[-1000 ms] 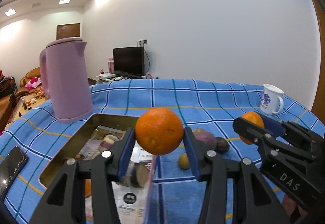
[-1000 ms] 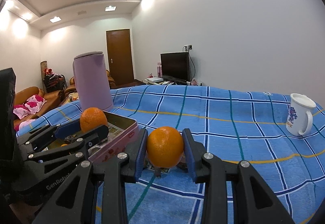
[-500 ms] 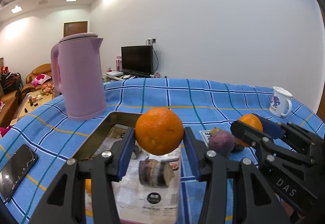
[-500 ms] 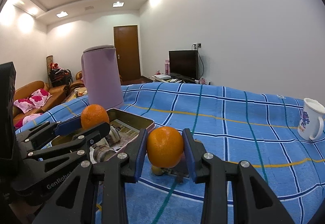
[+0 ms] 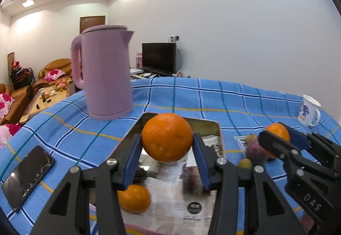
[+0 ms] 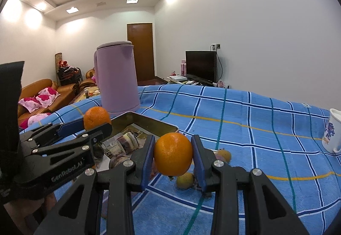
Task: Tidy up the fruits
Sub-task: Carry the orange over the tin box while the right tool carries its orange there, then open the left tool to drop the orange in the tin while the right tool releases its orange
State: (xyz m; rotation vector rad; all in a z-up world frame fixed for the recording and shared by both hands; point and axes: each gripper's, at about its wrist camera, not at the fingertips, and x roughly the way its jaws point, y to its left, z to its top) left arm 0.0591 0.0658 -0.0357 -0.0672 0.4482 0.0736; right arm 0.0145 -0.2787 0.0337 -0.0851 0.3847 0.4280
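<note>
A home living room is showing here. Sofas (image 6: pixel 40 94) with cushions and a television (image 6: pixel 201 66) are standing around.

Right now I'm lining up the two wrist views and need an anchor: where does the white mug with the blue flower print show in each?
Left wrist view: the white mug stands at the far right on the blue checked cloth, beyond the right gripper.
Right wrist view: mug at the right edge, partly cut off.
Shared landmark: the pink kettle, upright behind the metal tray.
</note>
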